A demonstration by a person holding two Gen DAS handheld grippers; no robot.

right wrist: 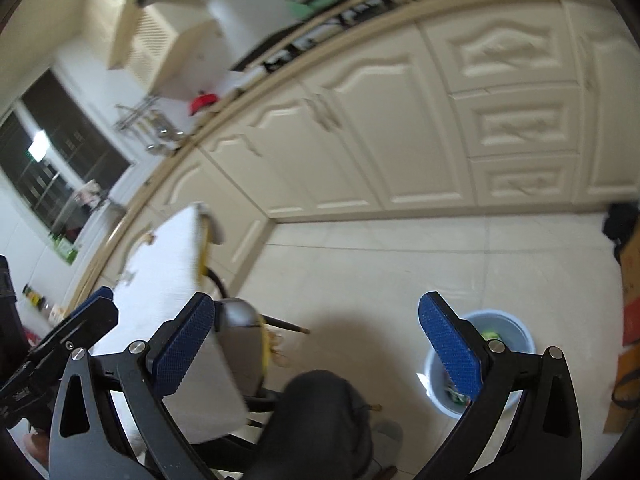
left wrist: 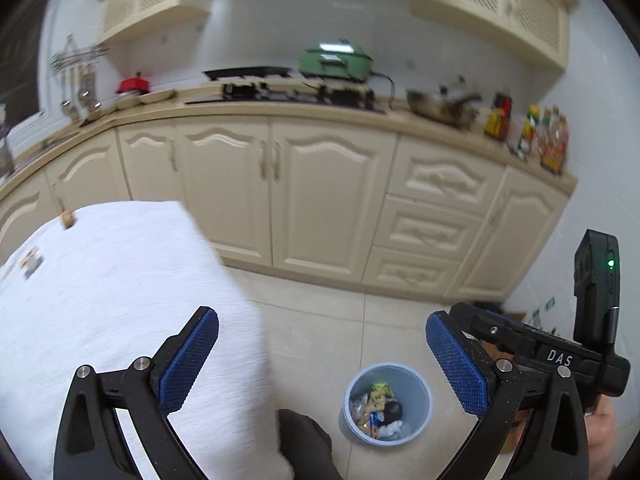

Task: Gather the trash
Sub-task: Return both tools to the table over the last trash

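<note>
A light blue trash bin (left wrist: 387,404) stands on the tiled floor, holding several wrappers and crumpled scraps. My left gripper (left wrist: 320,320) hovers high above it, jaws wide open and empty. In the right wrist view the bin (right wrist: 516,340) lies partly behind the right finger, and my right gripper (right wrist: 316,300) is open too, with nothing between its pads. A table under a white cloth (left wrist: 120,300) sits to the left; on it lie a small wrapper (left wrist: 30,264) and a brown scrap (left wrist: 67,220). Both pictures are motion-blurred.
Cream kitchen cabinets (left wrist: 328,200) run along the back under a counter with a stove, a green appliance (left wrist: 336,60), a wok and bottles. The person's dark-trousered knee (right wrist: 316,412) is beside the bin. Cardboard (right wrist: 632,280) leans at the right, and table legs show under the cloth.
</note>
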